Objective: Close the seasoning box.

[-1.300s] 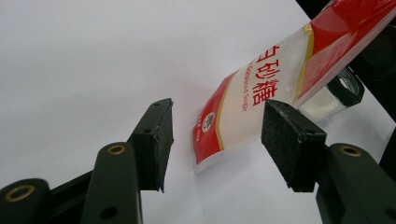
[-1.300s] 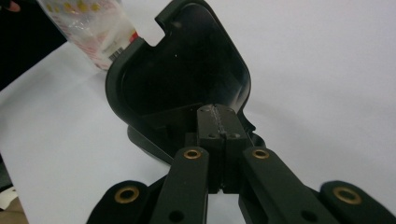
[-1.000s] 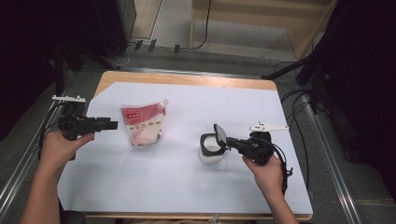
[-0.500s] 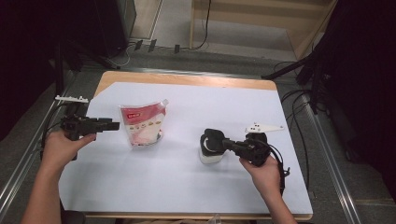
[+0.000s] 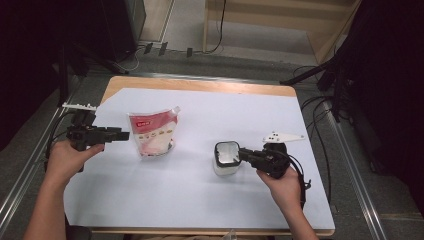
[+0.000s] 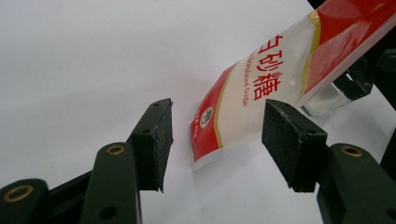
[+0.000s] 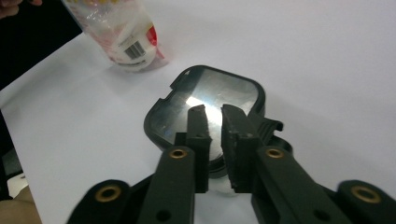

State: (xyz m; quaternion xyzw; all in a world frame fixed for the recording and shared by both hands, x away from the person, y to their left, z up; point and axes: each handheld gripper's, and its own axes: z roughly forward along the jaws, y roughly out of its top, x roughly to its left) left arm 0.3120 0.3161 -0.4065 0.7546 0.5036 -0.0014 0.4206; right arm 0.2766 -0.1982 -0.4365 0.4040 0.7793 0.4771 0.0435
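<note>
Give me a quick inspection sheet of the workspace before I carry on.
Surface: white sheet on a wooden table.
Job's things: sugar bag left of centre; jar right of it, black-rimmed lid down.
Clutter: nothing seen.
Grippers: left tool open, aimed at the bag, apart from it; right tool over the jar lid, jaws just been opening, nothing clamped.
Cables: one trails from the right tool; more on the floor.
Surroundings: dark; wooden frame beyond.

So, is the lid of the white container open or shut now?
Open. In the high view the black-rimmed lid stands raised above the white container; in the right gripper view the right tongs have just been opening beside it.
</note>
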